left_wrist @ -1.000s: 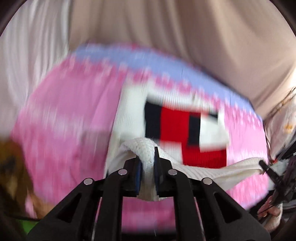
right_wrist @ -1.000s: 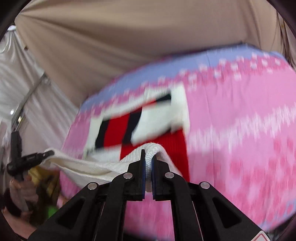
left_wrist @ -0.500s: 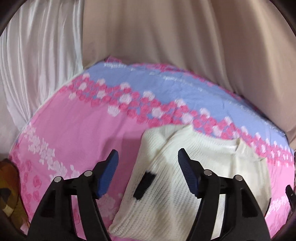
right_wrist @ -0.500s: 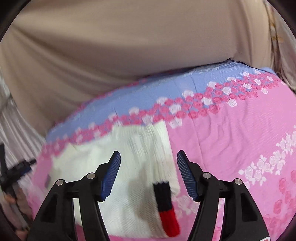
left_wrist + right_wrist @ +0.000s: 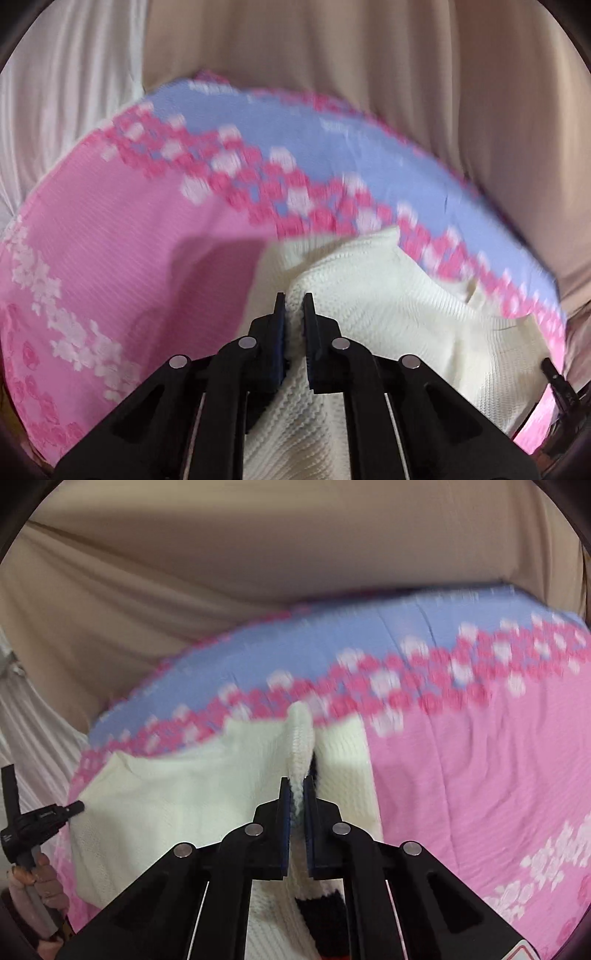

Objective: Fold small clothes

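Note:
A cream knit sweater point(image 5: 388, 314) lies on a pink and lilac floral bedsheet point(image 5: 110, 258). My left gripper point(image 5: 294, 301) is shut on a raised fold at the sweater's left edge. In the right wrist view the sweater point(image 5: 184, 794) shows again, with a black stripe point(image 5: 321, 915) near the bottom. My right gripper point(image 5: 294, 786) is shut on a pinched ridge of knit at its right side. The left gripper point(image 5: 44, 816) shows at the far left of that view. The right gripper's tip point(image 5: 557, 380) shows at the left wrist view's right edge.
Beige curtains point(image 5: 369, 55) hang behind the bed, with white pleated fabric point(image 5: 55, 92) to the left. The sheet point(image 5: 480, 775) stretches to the right of the sweater. A hand in a pink sleeve point(image 5: 33, 886) holds the left gripper.
One second ago both grippers held the sweater up; half a second ago both were open above it, lying flat. Now both have shut again on folds at its left and right edges.

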Demonstrator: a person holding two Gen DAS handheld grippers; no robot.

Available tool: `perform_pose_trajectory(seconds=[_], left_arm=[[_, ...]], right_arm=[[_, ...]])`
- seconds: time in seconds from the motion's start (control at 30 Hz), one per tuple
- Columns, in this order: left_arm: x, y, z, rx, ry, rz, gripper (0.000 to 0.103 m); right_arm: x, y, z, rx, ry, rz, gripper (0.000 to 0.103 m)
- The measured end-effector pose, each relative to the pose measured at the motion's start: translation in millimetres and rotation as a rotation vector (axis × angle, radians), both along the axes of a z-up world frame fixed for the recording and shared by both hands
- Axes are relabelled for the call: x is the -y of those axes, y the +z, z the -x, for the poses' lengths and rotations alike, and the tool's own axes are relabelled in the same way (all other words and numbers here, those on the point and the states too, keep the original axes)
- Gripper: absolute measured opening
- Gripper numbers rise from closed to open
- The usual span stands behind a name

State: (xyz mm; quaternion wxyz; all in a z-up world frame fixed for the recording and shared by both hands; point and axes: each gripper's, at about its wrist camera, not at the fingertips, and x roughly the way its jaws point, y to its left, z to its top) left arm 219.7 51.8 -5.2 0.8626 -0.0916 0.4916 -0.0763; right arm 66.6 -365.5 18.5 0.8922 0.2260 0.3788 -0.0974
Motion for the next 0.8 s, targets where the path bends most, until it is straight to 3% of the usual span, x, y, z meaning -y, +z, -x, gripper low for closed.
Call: perform_pose_trajectory(seconds=[0.07, 0.1, 0.23, 0.33, 0.43, 0.5, 0.57, 0.6, 0.63, 0.67, 0.8], left_arm=[[-2, 7, -4, 0.019, 0.014, -0.025, 0.008], [1, 3, -7, 0.026, 0.022, -0.069, 0.008], [16, -36, -19, -0.070, 0.003, -0.186, 0.013], [15, -17, 1, -0.004, -0.012, -0.176, 0.015], [18, 7, 28, 0.056, -0.020, -0.196, 0.028], [22, 11, 42, 0.066, -0.034, -0.204, 0.032], [34, 1, 56, 0.033, -0.077, -0.246, 0.033], [38, -4, 59, 0.017, -0.086, -0.253, 0.033], [41, -11, 65, -0.012, -0.092, -0.255, 0.033], [44, -14, 68, -0.029, -0.095, -0.253, 0.033], [45, -13, 84, -0.031, -0.095, -0.265, 0.033]], right_arm=[[0, 9, -8, 0.025, 0.009, 0.022, 0.006], [2, 1, -17, -0.008, 0.009, 0.047, 0.007], [20, -76, -38, -0.306, -0.035, 0.078, 0.010], [13, -50, -6, -0.180, -0.062, 0.040, 0.010], [-7, -22, 27, -0.101, -0.048, 0.032, 0.016], [-25, -29, 40, -0.141, 0.009, 0.029, 0.017], [-38, -56, 43, -0.231, 0.054, 0.069, 0.019], [-39, -73, 45, -0.280, 0.062, 0.076, 0.009], [-38, -79, 49, -0.286, 0.060, 0.058, 0.008], [-38, -72, 54, -0.270, 0.047, 0.052, 0.010], [-54, -41, 65, -0.206, 0.078, 0.083, 0.032]])
